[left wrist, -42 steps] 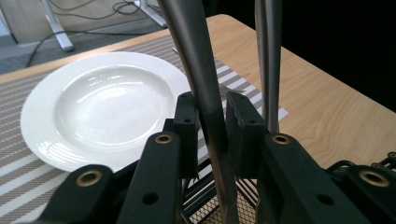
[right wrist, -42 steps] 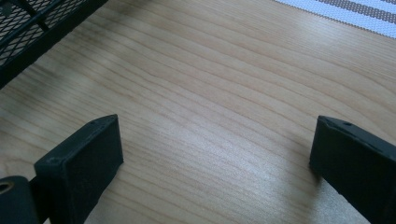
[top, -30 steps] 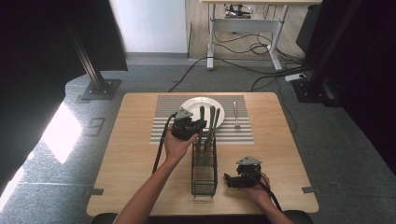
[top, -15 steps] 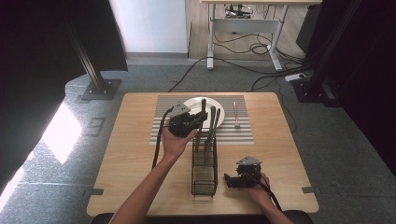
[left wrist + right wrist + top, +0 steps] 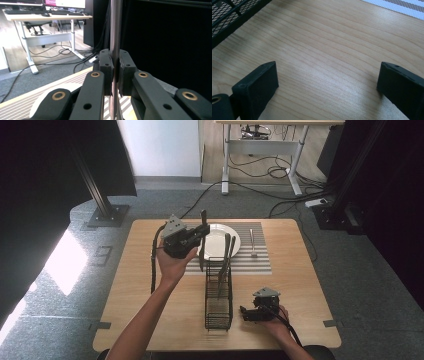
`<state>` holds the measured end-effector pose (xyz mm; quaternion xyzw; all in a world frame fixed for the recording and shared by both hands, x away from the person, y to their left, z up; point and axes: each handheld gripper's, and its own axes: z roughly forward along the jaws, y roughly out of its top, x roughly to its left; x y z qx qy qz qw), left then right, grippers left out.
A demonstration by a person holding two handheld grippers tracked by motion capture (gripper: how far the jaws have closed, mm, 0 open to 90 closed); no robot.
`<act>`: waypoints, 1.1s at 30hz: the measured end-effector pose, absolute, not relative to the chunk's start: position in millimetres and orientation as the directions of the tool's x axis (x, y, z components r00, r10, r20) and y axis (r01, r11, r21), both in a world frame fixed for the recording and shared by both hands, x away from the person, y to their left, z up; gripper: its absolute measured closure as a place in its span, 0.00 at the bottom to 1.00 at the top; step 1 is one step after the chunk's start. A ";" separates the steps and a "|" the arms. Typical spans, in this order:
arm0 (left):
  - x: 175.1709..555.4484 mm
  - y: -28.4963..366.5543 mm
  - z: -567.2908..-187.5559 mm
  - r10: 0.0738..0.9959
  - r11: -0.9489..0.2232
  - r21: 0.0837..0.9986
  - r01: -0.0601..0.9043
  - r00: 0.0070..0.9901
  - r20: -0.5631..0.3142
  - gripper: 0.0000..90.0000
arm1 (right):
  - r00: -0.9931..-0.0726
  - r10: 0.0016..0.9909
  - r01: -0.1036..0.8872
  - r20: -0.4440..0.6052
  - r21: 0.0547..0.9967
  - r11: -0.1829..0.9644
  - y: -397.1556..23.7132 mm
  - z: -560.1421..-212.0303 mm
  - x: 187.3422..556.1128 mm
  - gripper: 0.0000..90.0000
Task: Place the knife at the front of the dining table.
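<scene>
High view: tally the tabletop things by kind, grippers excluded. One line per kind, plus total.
Utensils: 4 (one held upright in the left gripper, two standing in the rack, one lying on the mat)
Plate: 1
Wire rack: 1
Striped mat: 1
Total: 7

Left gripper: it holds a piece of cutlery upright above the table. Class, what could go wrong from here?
1. The left gripper pinches the thin metal utensil at one narrow spot, so it might pivot or slip.
2. Its lower end hangs near the plate and the wire rack, where other utensils stand; it could knock them.
</scene>
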<state>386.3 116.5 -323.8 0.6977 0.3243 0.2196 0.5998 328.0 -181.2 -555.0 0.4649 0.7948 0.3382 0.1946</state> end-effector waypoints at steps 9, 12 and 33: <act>391.9 139.5 -331.4 0.760 -0.074 0.973 0.219 0.644 -0.087 0.93 | -0.491 0.871 0.607 0.004 0.719 0.339 -181.0 -555.1 328.0 0.04; 396.1 147.5 -339.9 0.781 -0.086 0.968 0.236 0.620 -0.082 0.93 | -0.491 0.871 0.606 0.004 0.719 0.339 -181.0 -555.1 328.0 0.04; 443.0 177.9 -402.3 0.880 -0.155 0.895 0.418 0.470 -0.067 0.93 | -0.489 0.872 0.603 0.001 0.723 0.337 -179.9 -555.6 328.1 0.04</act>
